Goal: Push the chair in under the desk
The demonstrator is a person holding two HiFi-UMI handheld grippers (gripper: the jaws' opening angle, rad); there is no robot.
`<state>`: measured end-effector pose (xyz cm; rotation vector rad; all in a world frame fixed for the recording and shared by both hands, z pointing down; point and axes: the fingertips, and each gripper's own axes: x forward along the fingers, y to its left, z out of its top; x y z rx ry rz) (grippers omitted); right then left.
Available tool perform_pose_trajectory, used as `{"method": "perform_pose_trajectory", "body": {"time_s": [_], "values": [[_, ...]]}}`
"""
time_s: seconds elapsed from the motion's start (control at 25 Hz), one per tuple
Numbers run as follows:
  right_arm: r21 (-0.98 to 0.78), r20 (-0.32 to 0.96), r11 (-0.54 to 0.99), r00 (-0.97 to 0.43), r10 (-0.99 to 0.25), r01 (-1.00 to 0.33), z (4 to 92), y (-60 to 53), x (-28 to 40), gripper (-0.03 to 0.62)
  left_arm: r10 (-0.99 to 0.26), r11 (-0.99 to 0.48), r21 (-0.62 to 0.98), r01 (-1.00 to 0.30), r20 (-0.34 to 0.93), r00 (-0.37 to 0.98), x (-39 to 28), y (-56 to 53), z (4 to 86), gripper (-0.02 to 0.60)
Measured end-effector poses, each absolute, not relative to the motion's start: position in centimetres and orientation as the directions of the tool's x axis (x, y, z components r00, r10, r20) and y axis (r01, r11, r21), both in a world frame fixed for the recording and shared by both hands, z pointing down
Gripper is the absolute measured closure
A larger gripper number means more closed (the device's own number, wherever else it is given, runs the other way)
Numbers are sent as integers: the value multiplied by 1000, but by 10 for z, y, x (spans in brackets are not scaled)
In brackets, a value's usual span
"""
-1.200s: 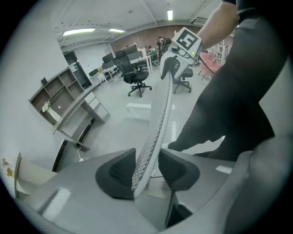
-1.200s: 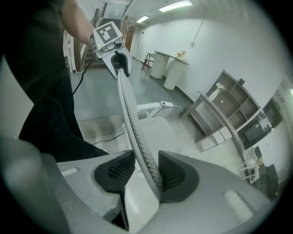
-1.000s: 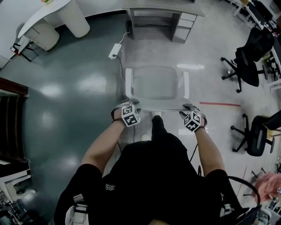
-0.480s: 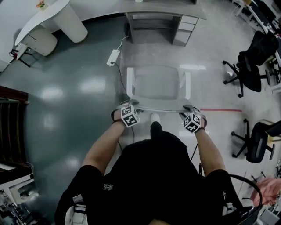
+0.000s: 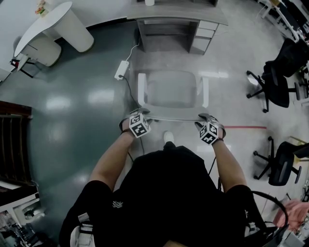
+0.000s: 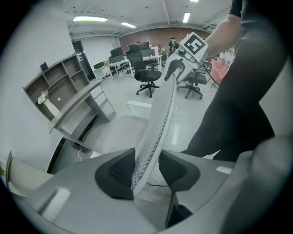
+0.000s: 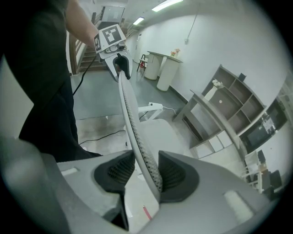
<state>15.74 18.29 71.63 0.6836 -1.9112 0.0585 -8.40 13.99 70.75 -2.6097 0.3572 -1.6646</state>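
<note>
A white chair [image 5: 171,91] with a grey seat stands on the floor, facing the grey desk [image 5: 176,12] at the top of the head view. My left gripper [image 5: 137,121] and right gripper [image 5: 208,129] sit at the two ends of the backrest's top edge. In the left gripper view the mesh backrest [image 6: 160,123] runs between the dark pads, and my left gripper [image 6: 146,167] is shut on it. The right gripper view shows the same: the backrest [image 7: 130,114] is clamped in my right gripper [image 7: 145,170]. The chair's legs are hidden.
A white power strip [image 5: 120,70] and its cable lie on the floor left of the chair. A drawer unit [image 5: 203,36] stands under the desk's right side. Black office chairs [image 5: 277,79] are at the right, and a white round table [image 5: 53,21] at the upper left.
The chair and both grippers have shifted a little toward the desk, and the person has stepped forward behind them. Both grips are unchanged.
</note>
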Motion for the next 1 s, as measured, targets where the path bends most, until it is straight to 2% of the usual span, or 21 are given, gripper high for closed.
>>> {"method": "perform_pose_trajectory", "body": {"time_s": [0.44,0.64,1.0], "values": [[287,828,832,-315,-465,-474,715,90,151,445,-245,-957,-166,-237,901,359,-87,28,709,402],[261,838,831,-313,-448,-491,715,49,145,447,-229,-964,-164,-211,914,336,-93,-20,711,401],[234,859,828,-291,-422,-509,717,-34,145,444,-238,-964,-168,-207,893,381,-93,-99,709,400]]}}
